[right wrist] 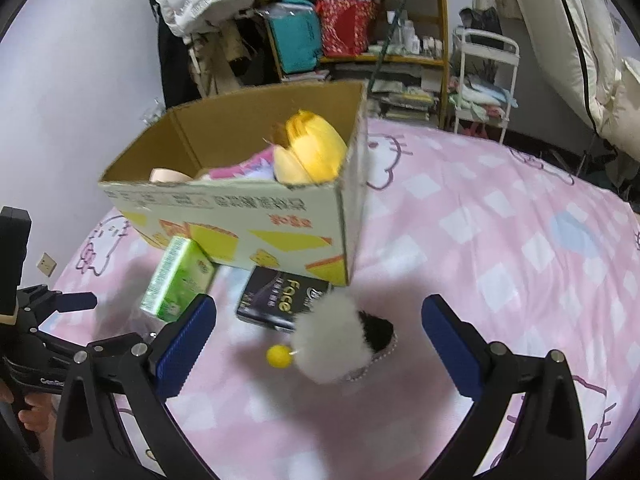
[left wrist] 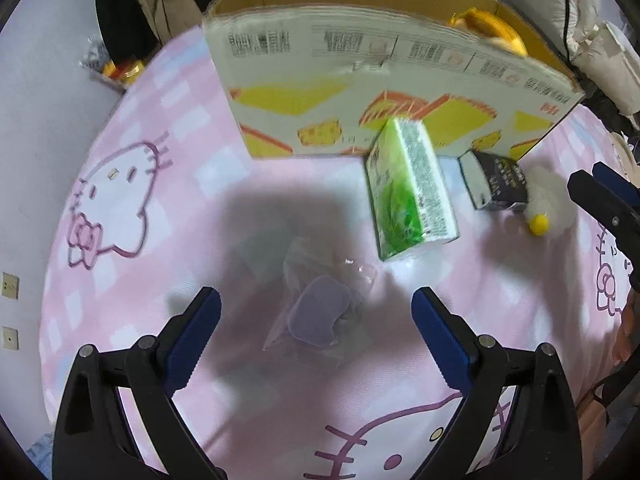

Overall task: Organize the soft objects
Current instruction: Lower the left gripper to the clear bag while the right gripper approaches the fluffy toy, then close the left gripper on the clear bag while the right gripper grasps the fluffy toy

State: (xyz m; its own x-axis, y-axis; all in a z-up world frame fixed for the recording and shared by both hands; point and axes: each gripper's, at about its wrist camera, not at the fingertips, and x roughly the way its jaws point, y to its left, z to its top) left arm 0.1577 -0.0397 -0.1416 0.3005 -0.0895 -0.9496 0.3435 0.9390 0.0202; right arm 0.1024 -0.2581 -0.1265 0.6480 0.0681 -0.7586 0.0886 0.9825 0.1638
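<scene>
On the pink bedsheet, my left gripper [left wrist: 316, 320] is open over a clear plastic bag holding a purple pad [left wrist: 318, 312]. A green tissue pack [left wrist: 408, 192] and a black "Face" box [left wrist: 496, 184] lie just in front of the cardboard box [left wrist: 360, 92]. My right gripper [right wrist: 320, 340] is open around a white fluffy slipper [right wrist: 336, 336] with a yellow ball [right wrist: 278, 356]. In the right wrist view the cardboard box [right wrist: 248, 212] holds a yellow plush [right wrist: 312, 148] and pink cloth [right wrist: 236, 170]. The green pack [right wrist: 176, 280] and the black box [right wrist: 276, 296] lie before it.
The pink cartoon-cat sheet [right wrist: 500, 240] spreads wide to the right of the box. A cluttered shelf [right wrist: 352, 24] and a white rack [right wrist: 484, 76] stand beyond the bed. The wall [left wrist: 36, 100] borders the bed on the left. A hand [right wrist: 34, 416] holds the left gripper's handle.
</scene>
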